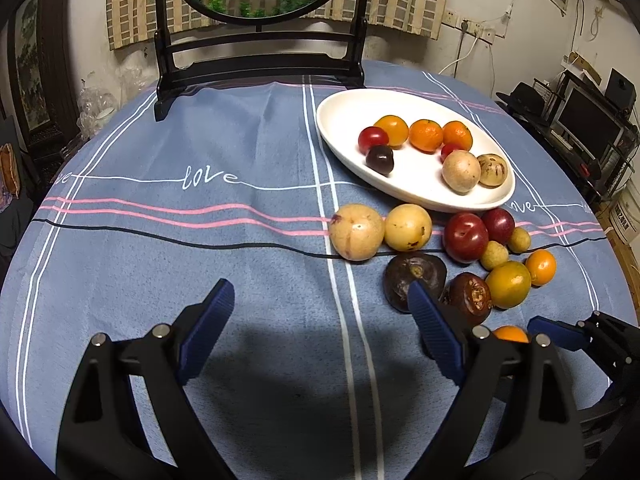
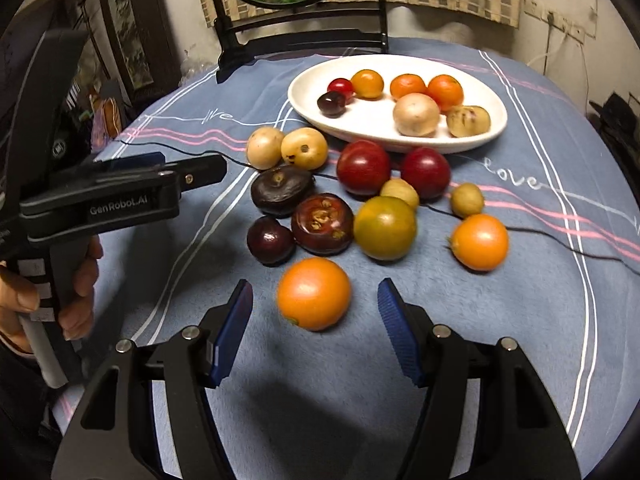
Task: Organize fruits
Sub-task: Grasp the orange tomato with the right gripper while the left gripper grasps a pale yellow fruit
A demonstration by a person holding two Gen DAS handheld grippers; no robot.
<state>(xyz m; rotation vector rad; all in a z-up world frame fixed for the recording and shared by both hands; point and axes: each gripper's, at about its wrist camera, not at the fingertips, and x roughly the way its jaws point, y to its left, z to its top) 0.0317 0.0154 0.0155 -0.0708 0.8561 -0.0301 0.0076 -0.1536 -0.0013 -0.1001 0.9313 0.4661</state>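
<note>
Eight fruits on white plate (image 2: 496, 120), twelve on tablecloth (image 2: 520, 320)

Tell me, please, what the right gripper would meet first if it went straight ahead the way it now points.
Most likely the orange fruit lying on the tablecloth just ahead of the open right gripper, roughly centred between its fingers. Depth is hard to judge, so it could pass slightly above.

On your blue tablecloth (image 1: 160, 240) you can read "love" in white script, woven into the white line; it repeats near the white plate's (image 1: 344, 108) front rim. From the right wrist, your left gripper (image 2: 192, 172) bears "GenRobot.AI" in pale letters on its black body.
</note>
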